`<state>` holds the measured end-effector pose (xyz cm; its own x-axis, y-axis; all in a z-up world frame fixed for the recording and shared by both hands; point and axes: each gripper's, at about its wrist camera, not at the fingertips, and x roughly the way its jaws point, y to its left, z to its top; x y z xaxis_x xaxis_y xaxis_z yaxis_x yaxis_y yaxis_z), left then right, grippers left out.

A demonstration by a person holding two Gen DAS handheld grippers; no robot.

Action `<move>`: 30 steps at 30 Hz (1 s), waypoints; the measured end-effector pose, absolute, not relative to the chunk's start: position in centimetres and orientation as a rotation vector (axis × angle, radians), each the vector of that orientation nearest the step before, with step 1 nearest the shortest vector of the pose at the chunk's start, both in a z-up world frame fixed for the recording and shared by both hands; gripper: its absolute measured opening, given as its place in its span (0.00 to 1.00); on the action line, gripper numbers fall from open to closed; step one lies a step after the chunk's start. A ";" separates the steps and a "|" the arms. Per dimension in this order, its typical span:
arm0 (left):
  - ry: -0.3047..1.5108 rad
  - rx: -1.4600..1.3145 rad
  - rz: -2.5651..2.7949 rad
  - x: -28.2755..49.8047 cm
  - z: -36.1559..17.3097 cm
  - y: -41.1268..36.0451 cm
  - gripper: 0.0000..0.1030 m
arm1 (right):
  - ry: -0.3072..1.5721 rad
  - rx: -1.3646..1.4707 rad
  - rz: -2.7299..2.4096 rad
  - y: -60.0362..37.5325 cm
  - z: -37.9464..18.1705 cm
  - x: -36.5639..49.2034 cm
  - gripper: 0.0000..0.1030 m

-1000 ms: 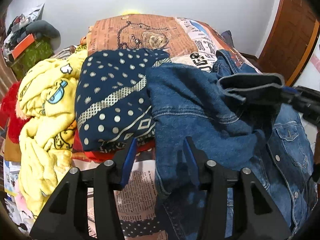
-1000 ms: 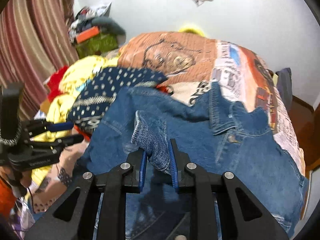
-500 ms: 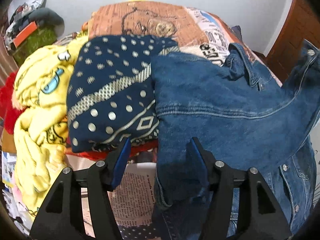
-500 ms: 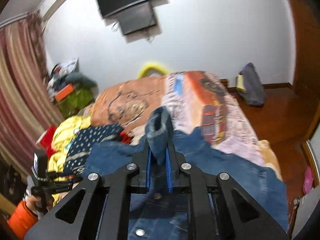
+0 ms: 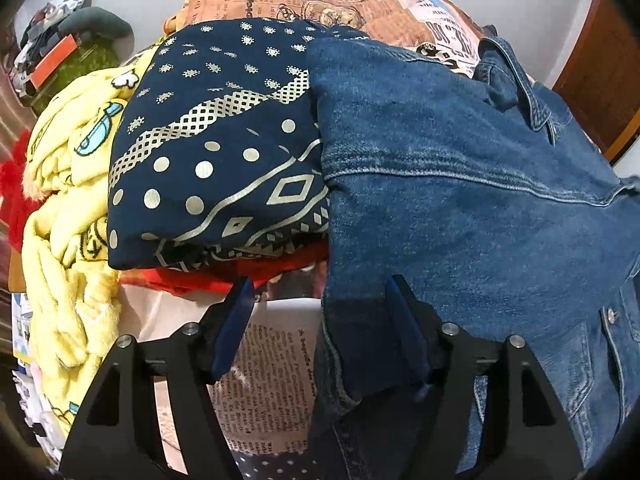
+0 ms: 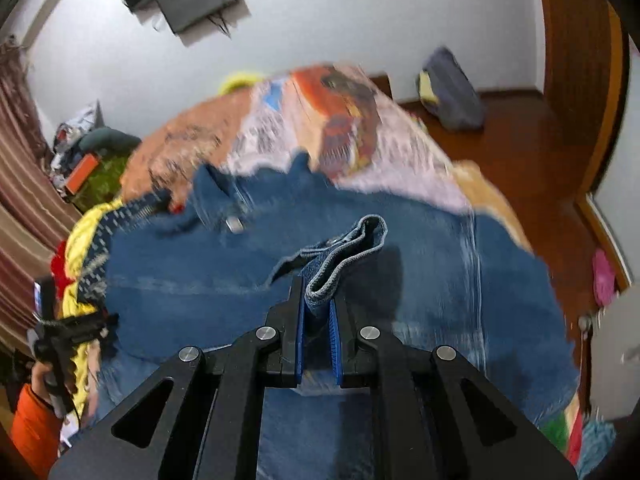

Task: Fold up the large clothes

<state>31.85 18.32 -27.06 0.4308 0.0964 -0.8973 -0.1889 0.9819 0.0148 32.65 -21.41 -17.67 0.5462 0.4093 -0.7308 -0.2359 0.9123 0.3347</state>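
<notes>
A blue denim jacket (image 5: pixel 460 220) lies spread on the bed, collar at the far end. My left gripper (image 5: pixel 320 304) hangs low over its near left edge. The jaws are opening, and the denim edge lies loose between them, nearer the right pad (image 5: pixel 404 332), not pinched. In the right wrist view my right gripper (image 6: pixel 318 312) is shut on the folded sleeve cuff (image 6: pixel 352 248), held above the jacket body (image 6: pixel 240 280). The left gripper (image 6: pixel 68 332) also shows there at the far left, in a hand with an orange sleeve.
A folded navy patterned cloth (image 5: pixel 216 152) lies against the jacket's left side, over a red cloth (image 5: pixel 192 280). A yellow fleece blanket (image 5: pixel 68 208) is heaped further left. The bed has a newspaper-print cover (image 5: pixel 320 0). A bag (image 6: pixel 452 92) sits on the wooden floor by the door (image 6: pixel 576 60).
My left gripper has sunk closer to the jacket's edge and its jaws have widened. The right gripper tightened on the sleeve cuff, rolled, and carried it across over the jacket, leaving the left view.
</notes>
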 end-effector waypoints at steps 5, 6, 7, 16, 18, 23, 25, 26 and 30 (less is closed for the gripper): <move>1.113 -0.081 0.185 31.5 -27.3 18.1 0.68 | 1.010 0.171 0.363 -22.2 -20.6 32.2 0.09; 1.113 -0.079 0.186 31.3 -27.3 18.0 0.68 | 1.023 0.165 0.358 -22.5 -21.1 32.1 0.09; 1.114 -0.073 0.187 31.2 -27.3 17.9 0.68 | 1.031 0.159 0.353 -22.6 -21.4 32.1 0.09; 1.062 0.013 0.136 29.6 -23.8 15.5 0.68 | 1.080 0.123 0.316 -23.5 -21.6 32.6 0.30; 1.030 0.054 0.128 29.4 -22.5 14.5 0.68 | 1.063 0.106 0.301 -23.7 -21.0 32.6 0.43; 0.952 0.137 0.088 29.6 -19.4 11.4 0.70 | 0.997 0.060 0.218 -24.4 -19.1 31.9 0.66; 0.923 0.148 0.060 29.8 -18.2 10.0 0.72 | 0.969 0.048 0.181 -25.0 -18.1 31.4 0.70; 0.904 0.147 0.037 30.1 -17.4 9.2 0.75 | 0.957 0.047 0.169 -25.3 -17.7 31.3 0.72; 0.847 0.126 -0.025 31.8 -15.4 6.1 0.86 | 0.906 0.066 0.135 -27.5 -16.0 30.2 0.76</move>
<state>31.83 6.14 -15.40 0.6623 0.0280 -0.7487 0.0724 0.9922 0.1011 30.25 -27.49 -15.98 0.6091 0.1444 -0.7799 -0.0886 0.9895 0.1140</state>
